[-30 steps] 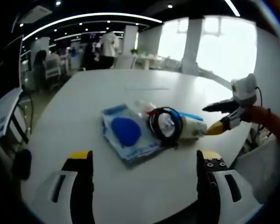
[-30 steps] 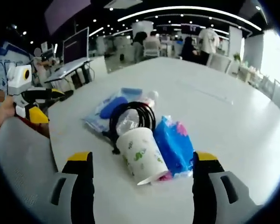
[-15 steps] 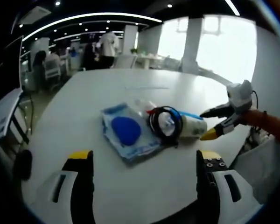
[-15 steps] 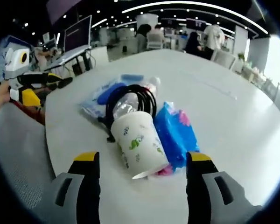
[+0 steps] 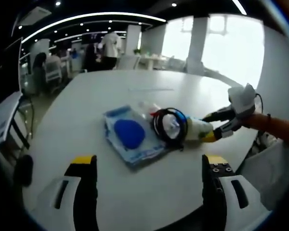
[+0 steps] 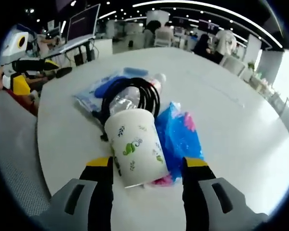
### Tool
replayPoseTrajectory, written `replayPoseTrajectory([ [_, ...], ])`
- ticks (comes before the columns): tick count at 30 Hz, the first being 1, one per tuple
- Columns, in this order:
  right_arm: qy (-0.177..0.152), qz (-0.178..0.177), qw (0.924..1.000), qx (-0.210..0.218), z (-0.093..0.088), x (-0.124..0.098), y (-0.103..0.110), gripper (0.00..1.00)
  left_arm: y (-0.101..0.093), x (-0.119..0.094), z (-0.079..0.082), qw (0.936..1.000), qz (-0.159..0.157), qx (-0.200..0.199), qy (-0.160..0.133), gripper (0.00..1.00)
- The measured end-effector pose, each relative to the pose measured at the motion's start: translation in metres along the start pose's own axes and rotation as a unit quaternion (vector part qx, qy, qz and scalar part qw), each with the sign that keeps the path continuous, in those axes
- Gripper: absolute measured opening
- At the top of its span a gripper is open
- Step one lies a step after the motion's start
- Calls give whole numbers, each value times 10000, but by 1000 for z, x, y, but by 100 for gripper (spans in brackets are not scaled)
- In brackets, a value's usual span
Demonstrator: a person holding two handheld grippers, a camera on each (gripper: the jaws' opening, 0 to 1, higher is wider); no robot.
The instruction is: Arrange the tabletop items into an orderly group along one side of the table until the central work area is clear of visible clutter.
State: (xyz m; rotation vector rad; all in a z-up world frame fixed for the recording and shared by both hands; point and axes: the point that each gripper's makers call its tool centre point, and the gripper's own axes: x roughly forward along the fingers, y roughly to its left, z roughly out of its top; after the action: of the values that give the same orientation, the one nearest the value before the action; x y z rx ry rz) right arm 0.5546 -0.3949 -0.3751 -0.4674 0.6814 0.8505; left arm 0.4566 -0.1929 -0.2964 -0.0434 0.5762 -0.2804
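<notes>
You are reaching right gripper, jaws spread, straddling paper cup lying sideways beside blue packet on white table. You are holding left gripper apart, hovering back from pile.

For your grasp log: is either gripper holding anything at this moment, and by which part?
Nothing is held yet. The right gripper is open, its fingers flanking the paper cup's base end; the left gripper is open over bare table.

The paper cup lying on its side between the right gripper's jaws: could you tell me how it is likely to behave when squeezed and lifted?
The paper cup looks thin-walled, so it would probably dent under a firm squeeze. It appears empty, so likely light. Lying on its side, it may roll toward the blue packet if the right gripper nudges it.
</notes>
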Motion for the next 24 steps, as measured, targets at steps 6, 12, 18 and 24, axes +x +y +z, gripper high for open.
replayPoseTrajectory([
  [6, -13, -24, 9999, -126, 1, 1, 0, 51, 1, 0, -1, 10000, 13, -7, 12, 87],
  [12, -41, -14, 9997, -246, 2, 0, 1, 47, 0, 1, -2, 10000, 15, 5, 46, 87],
  [18, -211, 103, 9992, -316, 11, -6, 2, 43, 1, 0, -2, 10000, 30, 5, 61, 87],
  [24, -456, 272, 9983, -253, 17, -11, 6, 41, 2, -1, 2, 10000, 58, 26, -35, 86],
])
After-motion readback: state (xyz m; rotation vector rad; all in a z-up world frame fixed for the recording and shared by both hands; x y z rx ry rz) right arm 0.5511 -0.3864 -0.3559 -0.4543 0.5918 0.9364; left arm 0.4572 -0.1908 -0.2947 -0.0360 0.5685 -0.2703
